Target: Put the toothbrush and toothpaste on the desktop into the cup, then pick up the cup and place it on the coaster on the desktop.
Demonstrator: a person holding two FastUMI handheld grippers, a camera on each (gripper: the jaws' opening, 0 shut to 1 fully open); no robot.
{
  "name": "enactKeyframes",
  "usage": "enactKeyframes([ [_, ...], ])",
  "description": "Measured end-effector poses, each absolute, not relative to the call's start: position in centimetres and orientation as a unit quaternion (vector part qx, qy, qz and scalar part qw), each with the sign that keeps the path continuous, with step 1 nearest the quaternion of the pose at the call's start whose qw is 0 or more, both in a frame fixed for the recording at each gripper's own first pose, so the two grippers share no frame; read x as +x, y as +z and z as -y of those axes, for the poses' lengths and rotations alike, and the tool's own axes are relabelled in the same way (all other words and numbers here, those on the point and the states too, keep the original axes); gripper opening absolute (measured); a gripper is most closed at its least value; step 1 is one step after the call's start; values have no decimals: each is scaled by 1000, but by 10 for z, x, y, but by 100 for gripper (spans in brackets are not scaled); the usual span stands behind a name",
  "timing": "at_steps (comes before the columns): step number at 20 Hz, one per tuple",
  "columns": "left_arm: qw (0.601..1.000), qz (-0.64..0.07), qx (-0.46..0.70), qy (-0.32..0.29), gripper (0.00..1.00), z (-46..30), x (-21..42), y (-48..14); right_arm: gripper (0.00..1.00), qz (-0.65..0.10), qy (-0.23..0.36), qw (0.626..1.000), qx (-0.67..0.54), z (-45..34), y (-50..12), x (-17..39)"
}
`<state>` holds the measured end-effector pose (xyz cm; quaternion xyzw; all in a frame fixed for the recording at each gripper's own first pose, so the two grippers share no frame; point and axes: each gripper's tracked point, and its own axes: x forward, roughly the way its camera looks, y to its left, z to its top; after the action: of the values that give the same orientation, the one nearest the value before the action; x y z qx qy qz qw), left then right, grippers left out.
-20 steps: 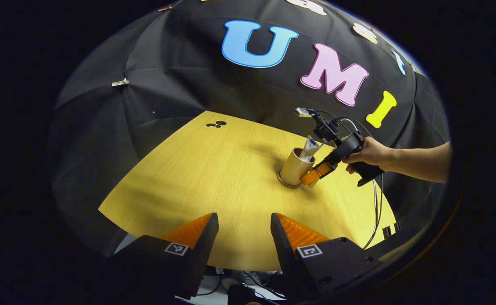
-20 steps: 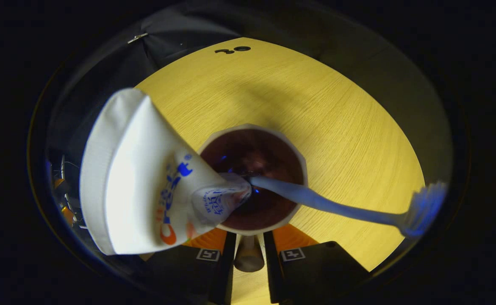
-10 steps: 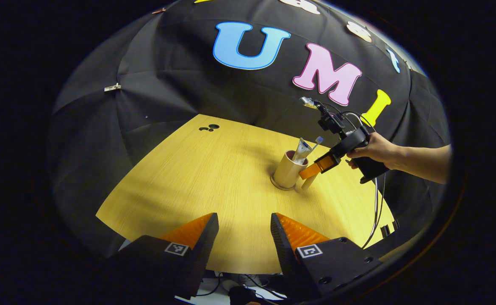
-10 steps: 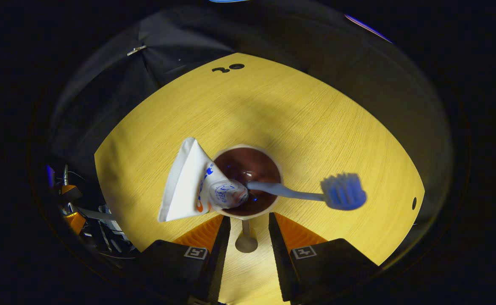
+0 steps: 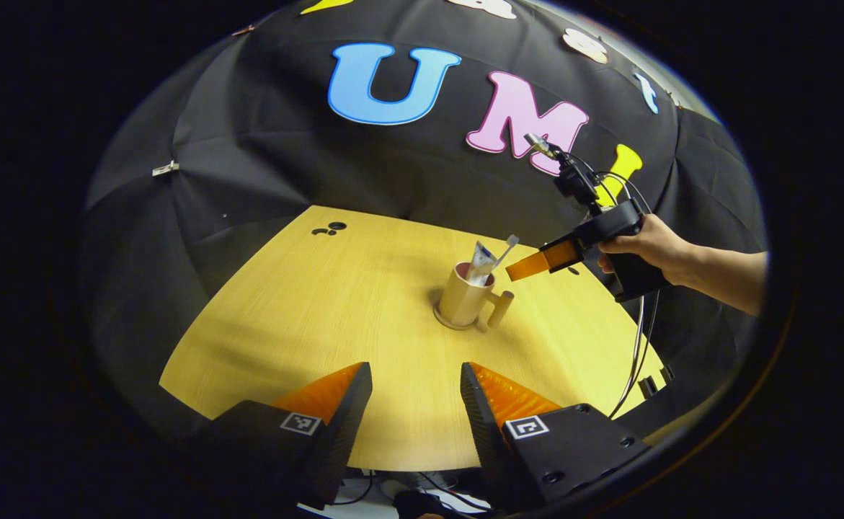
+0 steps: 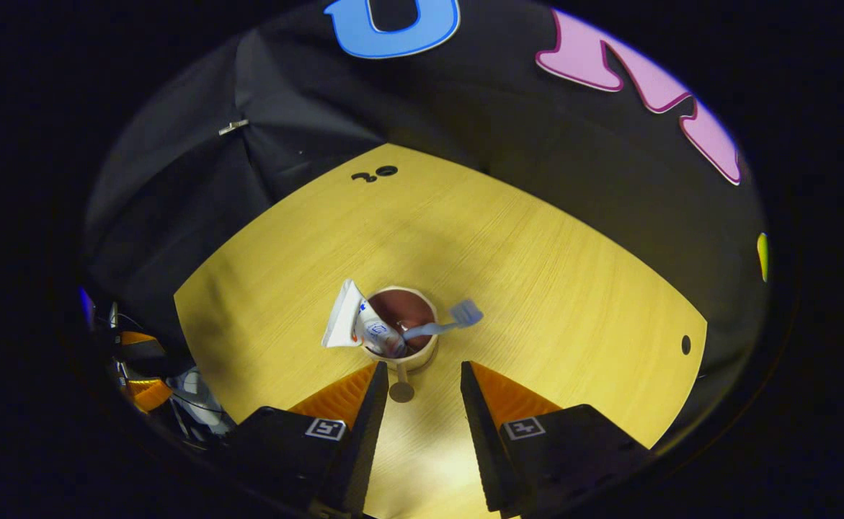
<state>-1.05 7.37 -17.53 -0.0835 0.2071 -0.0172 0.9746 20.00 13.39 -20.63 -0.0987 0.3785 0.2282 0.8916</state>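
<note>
- Cup point(image 5: 463, 300) stood upright on the yellow wooden table point(image 5: 335, 310), resting on a round coaster point(image 5: 452, 322) whose edge showed beneath its base; its handle point(image 5: 499, 311) stuck out toward the right claw's side.
- Toothpaste point(image 6: 353, 328) and toothbrush point(image 6: 442, 324) both sat inside the cup, the tube leaning 1 way over the rim and the brush head leaning the other.
- Right claw point(image 5: 517, 269), held in a person's hand point(image 5: 649, 249), hung in the air above and beside the cup, apart from it and holding nothing; in the right gripper view its 2 fingers point(image 6: 361, 393) stood spread with the cup's handle showing between them lower down.
- Left claw point(image 5: 416, 393) hovered at the table's near edge, well apart from the cup, its fingers parted and empty.
- Cables point(image 5: 636, 346) trailed down from the right claw's grip past the table's edge.
- Small dark marks point(image 5: 328, 229) lay at the table's far corner.
</note>
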Motion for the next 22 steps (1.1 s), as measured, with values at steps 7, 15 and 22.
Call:
enactKeyframes([
  [7, 978, -190, -72, -53, 78, -45, 12, -142, 63, -305, 224, 924, -63, -113, -143, 172],
  [15, 987, -152, -17, -44, 86, -18, 44, -105, 71, -239, 234, 941, -39, -94, -97, 130],
  [22, 990, -134, 23, -31, 96, 12, 57, -89, 77, -205, 249, 946, -24, -79, -81, 99],
])
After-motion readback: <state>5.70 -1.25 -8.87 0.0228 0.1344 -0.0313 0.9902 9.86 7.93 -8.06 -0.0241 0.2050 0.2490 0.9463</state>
